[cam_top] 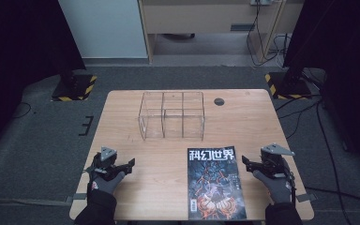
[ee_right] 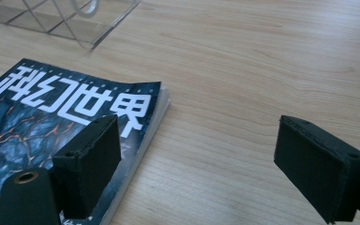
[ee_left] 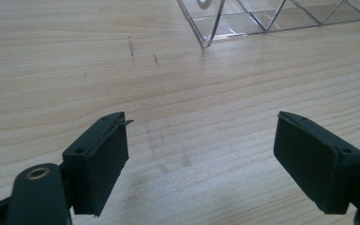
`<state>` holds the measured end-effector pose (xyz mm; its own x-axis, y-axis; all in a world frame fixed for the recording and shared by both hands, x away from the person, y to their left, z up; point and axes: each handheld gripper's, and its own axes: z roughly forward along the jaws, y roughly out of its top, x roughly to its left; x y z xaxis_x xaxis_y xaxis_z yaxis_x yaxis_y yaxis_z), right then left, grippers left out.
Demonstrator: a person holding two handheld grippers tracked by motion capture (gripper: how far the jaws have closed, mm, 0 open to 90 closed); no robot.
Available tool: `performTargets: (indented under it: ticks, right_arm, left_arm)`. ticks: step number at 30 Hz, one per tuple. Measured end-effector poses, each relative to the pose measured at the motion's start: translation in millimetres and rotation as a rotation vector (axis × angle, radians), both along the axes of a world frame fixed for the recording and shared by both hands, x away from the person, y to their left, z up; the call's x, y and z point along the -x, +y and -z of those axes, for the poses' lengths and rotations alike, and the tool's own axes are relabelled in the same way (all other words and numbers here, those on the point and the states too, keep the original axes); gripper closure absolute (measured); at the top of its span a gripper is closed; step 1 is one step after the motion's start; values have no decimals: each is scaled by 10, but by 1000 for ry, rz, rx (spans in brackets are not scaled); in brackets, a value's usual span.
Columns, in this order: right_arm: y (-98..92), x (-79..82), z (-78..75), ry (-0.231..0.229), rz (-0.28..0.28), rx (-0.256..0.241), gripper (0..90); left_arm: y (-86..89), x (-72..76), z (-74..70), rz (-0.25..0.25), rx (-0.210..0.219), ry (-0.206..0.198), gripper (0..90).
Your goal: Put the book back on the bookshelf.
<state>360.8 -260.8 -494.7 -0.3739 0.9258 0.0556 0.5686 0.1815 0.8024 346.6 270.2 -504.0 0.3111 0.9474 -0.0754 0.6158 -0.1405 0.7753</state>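
Note:
A dark blue magazine (cam_top: 214, 183) with white characters on its cover lies flat near the table's front edge, right of centre; the right gripper view has its top right corner (ee_right: 75, 112). A clear acrylic organiser (cam_top: 172, 115) with several compartments stands mid-table, and its near edge (ee_left: 243, 18) appears in the left gripper view. My left gripper (cam_top: 130, 165) rests open at the front left, nothing between its jaws (ee_left: 199, 159). My right gripper (cam_top: 244, 161) is open just right of the magazine, its left jaw over the cover's edge (ee_right: 197, 159).
The wooden table (cam_top: 243, 122) has a round cable hole (cam_top: 219, 101) at the back right. Black stands with yellow-striped bases (cam_top: 75, 86) flank the table on the grey carpet. Cables trail on the floor at the right (cam_top: 318, 122).

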Motion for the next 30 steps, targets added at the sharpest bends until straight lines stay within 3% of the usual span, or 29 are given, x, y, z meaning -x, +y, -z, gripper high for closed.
performTargets:
  ticks: [7,21,24,30]
  right_arm:
    - [103,49,-15,-11,-25,-14,152]
    - [228,73,30,13,-79,-23,181]
    - [252,64,65,29,-86,-26,179]
    - [272,77,114,44,-94,-25,176]
  left_arm:
    - [-160,49,-44,45,30,-16,158]
    - [-570,64,-58,148,36,-17,157]
    - [-671,68,-47,172,15,-17,155]
    - [-888,85,-35,226,12,-22,152]
